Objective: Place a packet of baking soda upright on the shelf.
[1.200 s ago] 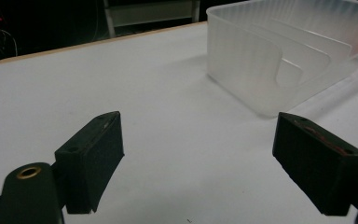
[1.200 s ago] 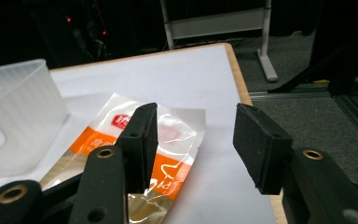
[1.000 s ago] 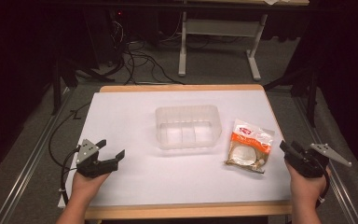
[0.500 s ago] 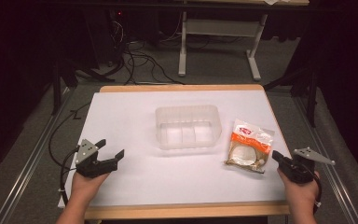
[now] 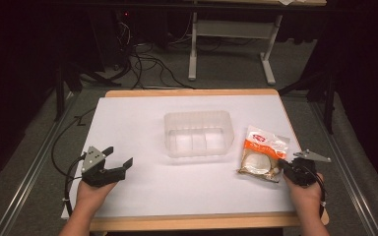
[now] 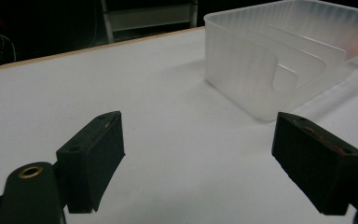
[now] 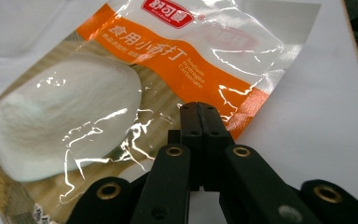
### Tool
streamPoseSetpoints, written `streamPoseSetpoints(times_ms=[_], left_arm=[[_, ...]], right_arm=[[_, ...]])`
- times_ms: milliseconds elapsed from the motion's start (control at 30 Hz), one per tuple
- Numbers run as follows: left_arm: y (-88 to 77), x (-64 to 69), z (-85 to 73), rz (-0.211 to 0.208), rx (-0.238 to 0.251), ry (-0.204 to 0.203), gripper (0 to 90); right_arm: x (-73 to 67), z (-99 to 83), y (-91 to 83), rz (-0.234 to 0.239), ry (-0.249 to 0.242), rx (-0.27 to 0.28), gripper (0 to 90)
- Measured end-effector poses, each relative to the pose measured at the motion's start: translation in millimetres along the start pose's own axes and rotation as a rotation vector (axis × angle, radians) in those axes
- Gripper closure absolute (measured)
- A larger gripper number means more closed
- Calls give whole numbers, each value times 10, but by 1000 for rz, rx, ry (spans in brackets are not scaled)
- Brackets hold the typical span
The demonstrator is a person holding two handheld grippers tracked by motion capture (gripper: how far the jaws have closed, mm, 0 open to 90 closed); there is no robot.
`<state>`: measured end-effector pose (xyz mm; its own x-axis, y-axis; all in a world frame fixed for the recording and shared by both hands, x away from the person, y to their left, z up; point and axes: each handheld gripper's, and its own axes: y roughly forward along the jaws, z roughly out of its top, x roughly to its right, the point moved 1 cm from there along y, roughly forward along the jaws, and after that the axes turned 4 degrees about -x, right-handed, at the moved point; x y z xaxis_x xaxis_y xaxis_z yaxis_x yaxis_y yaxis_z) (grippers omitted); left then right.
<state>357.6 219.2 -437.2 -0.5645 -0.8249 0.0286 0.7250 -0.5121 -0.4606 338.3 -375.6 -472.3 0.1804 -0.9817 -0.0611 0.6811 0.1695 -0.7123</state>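
The orange-and-clear plastic pouch of white powder (image 5: 263, 157) lies flat on the white table top (image 5: 142, 194), just right of the clear ribbed plastic tub (image 5: 198, 133) and apart from it. Its long axis runs from near-left corner to far-right corner in the high view, tilted off the table edge.

The right gripper (image 5: 284, 168) is set at the pouch's near right edge, pointing left and away from the person; the pouch lies directly ahead of its tips. Its jaws have just been closing and are now pressed together. In the right gripper view (image 7: 200, 122) the tips are seen closed over the pouch's lower edge; whether film is pinched between them cannot be told, since no film is seen rising between the pads.

The left gripper (image 5: 117, 156) is held well apart from the pouch, at the table's left, jaws spread wide with nothing between them (image 6: 205, 154). The right hand is clearly the nearer.

The left gripper view shows the tub's inner dividers; the high view gives the tub-to-pouch gap.
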Motion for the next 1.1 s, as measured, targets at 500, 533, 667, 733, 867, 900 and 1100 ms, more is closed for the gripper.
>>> streamPoseSetpoints(times_ms=[500, 533, 667, 733, 867, 900, 1100], left_arm=[[13, -6, 2, -6, 0, -2, 174], [17, -3, 3, -8, -2, -1, 174], [21, 6, 7, -11, 0, 0, 174], [16, -6, 6, -9, 1, -2, 174], [24, -9, 5, -10, 1, -4, 174], [24, -9, 5, -10, 1, -4, 174], [31, -10, 4, -9, -3, -1, 174]], right_arm=[[-375, -144, -120, 138, -113, -86, 900], [-416, -142, -118, 144, -123, -88, 900], [-410, -123, -170, 137, -109, -57, 900], [-327, -106, -235, 119, -78, -18, 900], [-94, -101, -304, 71, -20, 53, 853], [-94, -101, -304, 71, -20, 53, 853], [190, -64, -342, -2, 57, 118, 735]])
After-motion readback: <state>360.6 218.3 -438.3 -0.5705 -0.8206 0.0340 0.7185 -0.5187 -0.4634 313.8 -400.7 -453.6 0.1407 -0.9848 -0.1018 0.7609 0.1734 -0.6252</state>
